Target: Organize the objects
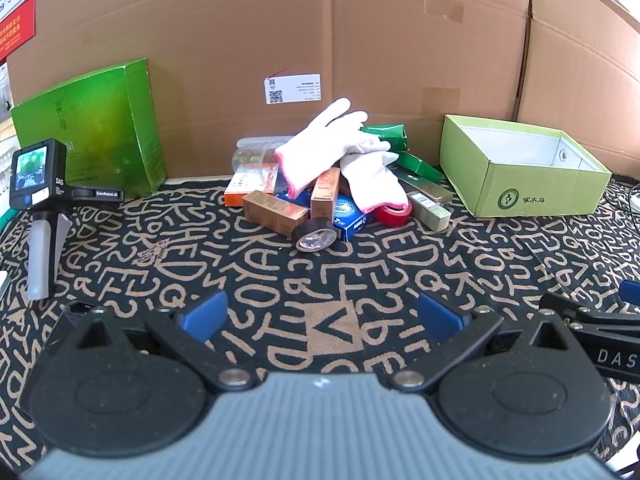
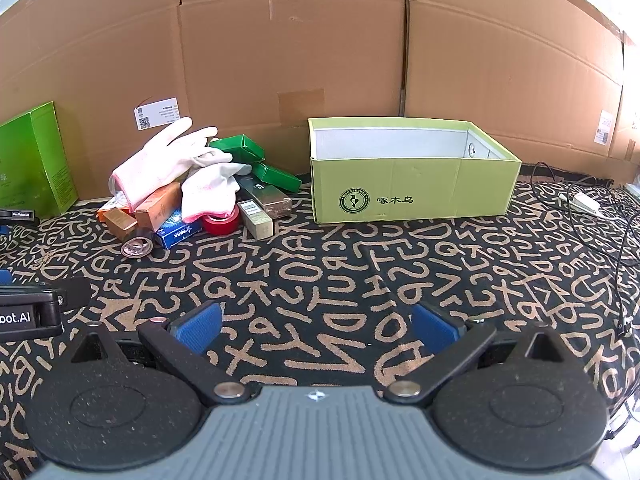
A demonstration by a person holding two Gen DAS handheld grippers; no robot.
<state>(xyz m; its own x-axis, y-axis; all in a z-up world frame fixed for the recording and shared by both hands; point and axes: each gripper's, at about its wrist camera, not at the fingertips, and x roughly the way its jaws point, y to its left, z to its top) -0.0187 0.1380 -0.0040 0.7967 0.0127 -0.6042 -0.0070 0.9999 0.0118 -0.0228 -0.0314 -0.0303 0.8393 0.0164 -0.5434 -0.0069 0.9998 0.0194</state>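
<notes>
A pile of objects lies on the patterned cloth by the cardboard wall: white gloves (image 1: pixel 340 152) (image 2: pixel 176 164) on top, small brown boxes (image 1: pixel 276 210), a blue box (image 1: pixel 352 214), a black tape roll (image 1: pixel 314 236) (image 2: pixel 138 244), a red tape roll (image 1: pixel 394 214) (image 2: pixel 222 220) and green boxes (image 1: pixel 416 164) (image 2: pixel 256 156). An open light-green box (image 1: pixel 524 184) (image 2: pixel 412 188) stands to the right, empty inside. My left gripper (image 1: pixel 322 316) is open and empty, low over the cloth well in front of the pile. My right gripper (image 2: pixel 316 326) is open and empty, in front of the light-green box.
A tall green box (image 1: pixel 88 132) (image 2: pixel 32 160) leans on the cardboard wall (image 1: pixel 320 40) at left. A small camera on a stand (image 1: pixel 38 192) sits at far left. Black cables and a white adapter (image 2: pixel 584 200) lie at right. The patterned cloth (image 2: pixel 320 272) covers the table.
</notes>
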